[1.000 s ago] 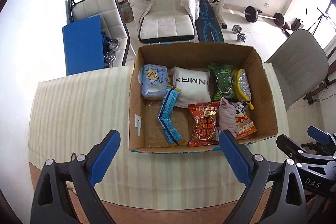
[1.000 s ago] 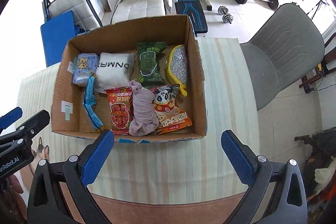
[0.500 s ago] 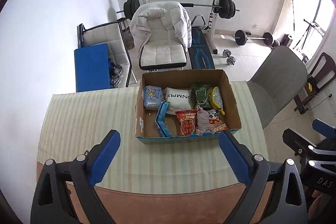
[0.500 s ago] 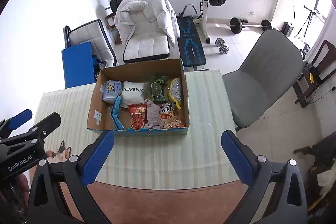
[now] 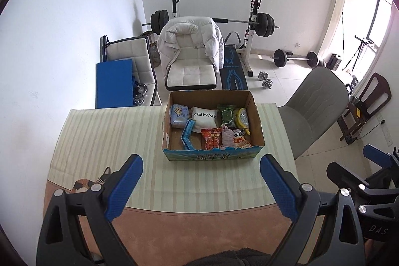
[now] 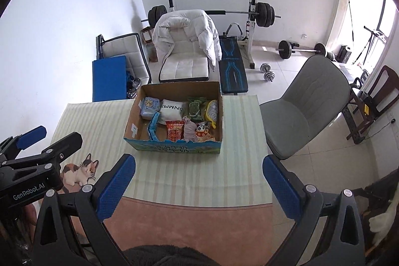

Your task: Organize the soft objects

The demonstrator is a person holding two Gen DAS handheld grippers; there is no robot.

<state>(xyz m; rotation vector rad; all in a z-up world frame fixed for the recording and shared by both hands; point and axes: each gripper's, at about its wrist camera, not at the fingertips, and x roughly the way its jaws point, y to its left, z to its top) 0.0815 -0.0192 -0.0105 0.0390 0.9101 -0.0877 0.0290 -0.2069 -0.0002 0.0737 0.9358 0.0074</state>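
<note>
A: What fills the room beyond the claws?

B: White walls and a pale tiled floor. Far ahead of the left gripper (image 5: 200, 181) stands a barbell rack (image 5: 254, 24) against the back wall. In front of it is a white cushioned chair (image 5: 190, 66) with a white puffer jacket (image 5: 189, 38) draped over its back. To the right of that chair lies a blue and black weight bench (image 5: 233, 72), with a loose barbell (image 5: 294, 57) and a dumbbell (image 5: 265, 80) on the floor further right. A grey chair (image 6: 306, 109) sits ahead and right of the right gripper (image 6: 198, 181), just beside the table.

A: And the surface?

B: A table with a striped cream tablecloth (image 5: 104, 138) runs ahead of both claws, with a brown border nearest them and a cat picture (image 6: 79, 171) printed left of the right claw.

A: Where are the soft things?

B: In an open cardboard box (image 5: 212, 158) on the cloth, straight ahead of both claws and well apart from them. Inside are a white pouch (image 5: 204, 116), a pink cloth bundle (image 5: 227, 137), a red snack bag (image 5: 212, 138), a green snack bag (image 5: 225, 115) and a blue tissue pack (image 5: 178, 114), packed close together.

A: The claws themselves?

B: Both are spread wide, blue pads (image 6: 117, 183) far apart, with nothing between them.
</note>
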